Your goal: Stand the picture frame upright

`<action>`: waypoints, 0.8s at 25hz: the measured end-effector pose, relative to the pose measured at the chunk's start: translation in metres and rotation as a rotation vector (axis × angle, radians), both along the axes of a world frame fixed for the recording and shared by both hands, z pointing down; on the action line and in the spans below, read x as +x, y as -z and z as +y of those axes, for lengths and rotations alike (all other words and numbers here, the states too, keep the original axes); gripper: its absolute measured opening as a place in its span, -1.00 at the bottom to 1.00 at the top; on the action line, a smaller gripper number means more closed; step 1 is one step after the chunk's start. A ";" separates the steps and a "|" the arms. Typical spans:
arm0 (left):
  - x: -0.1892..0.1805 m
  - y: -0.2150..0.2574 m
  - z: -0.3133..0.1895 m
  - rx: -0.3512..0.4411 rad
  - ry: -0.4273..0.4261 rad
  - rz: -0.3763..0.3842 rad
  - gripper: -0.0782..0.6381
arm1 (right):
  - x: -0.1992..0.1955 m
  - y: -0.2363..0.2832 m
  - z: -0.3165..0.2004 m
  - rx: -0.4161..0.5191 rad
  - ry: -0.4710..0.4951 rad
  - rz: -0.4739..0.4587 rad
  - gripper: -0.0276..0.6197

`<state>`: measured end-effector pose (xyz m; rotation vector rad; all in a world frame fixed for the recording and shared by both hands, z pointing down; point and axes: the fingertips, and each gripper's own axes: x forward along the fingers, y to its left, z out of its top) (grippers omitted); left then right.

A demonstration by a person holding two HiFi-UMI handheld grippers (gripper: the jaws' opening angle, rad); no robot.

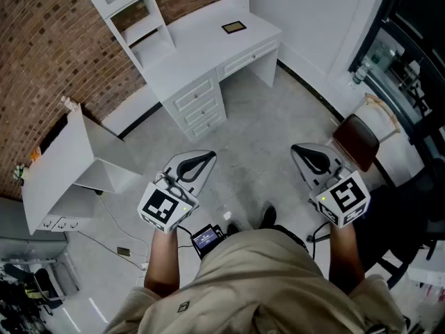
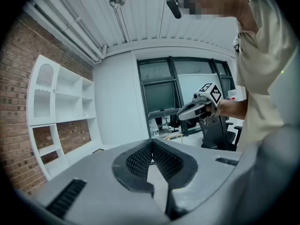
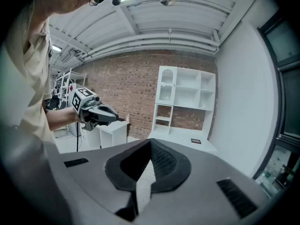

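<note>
A small dark picture frame [image 1: 233, 27] lies flat on the white desk [image 1: 201, 37] far ahead; it also shows small on the desk in the right gripper view [image 3: 196, 141]. My left gripper [image 1: 211, 157] is held over the floor at waist height, shut and empty, well short of the desk. My right gripper [image 1: 295, 149] hangs level with it on the right, also shut with nothing between its jaws. In the left gripper view [image 2: 151, 143] the jaws meet at the tips, and the right gripper [image 2: 180, 116] shows beyond. In the right gripper view [image 3: 151, 142] the jaws are closed too.
The desk has a drawer stack [image 1: 200, 106] and white shelving [image 1: 132, 9] against a brick wall. A white cabinet [image 1: 62, 169] stands at the left. A brown chair [image 1: 356, 141] sits at the right by dark windows. Grey floor [image 1: 257, 134] lies between me and the desk.
</note>
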<state>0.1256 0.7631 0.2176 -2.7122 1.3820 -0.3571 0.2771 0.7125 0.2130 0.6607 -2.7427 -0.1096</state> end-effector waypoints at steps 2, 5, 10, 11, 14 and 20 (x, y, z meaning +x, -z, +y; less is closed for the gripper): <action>0.004 -0.001 -0.008 -0.015 0.010 0.003 -0.76 | 0.003 0.001 -0.009 0.003 0.006 -0.003 -0.91; 0.013 -0.003 -0.023 -0.025 0.017 0.000 -0.76 | 0.010 0.003 -0.024 0.005 0.013 -0.009 -0.91; 0.026 -0.005 -0.056 -0.035 0.027 -0.008 -0.76 | 0.023 0.001 -0.057 -0.003 0.025 -0.012 -0.91; 0.030 -0.006 -0.063 -0.040 0.030 -0.009 -0.76 | 0.026 0.001 -0.065 -0.007 0.026 -0.014 -0.91; 0.041 -0.007 -0.087 -0.052 0.041 -0.019 -0.76 | 0.038 0.002 -0.089 -0.025 0.033 -0.039 -0.91; 0.057 -0.006 -0.134 -0.054 0.085 -0.037 -0.76 | 0.060 -0.001 -0.144 -0.045 0.043 -0.096 -0.91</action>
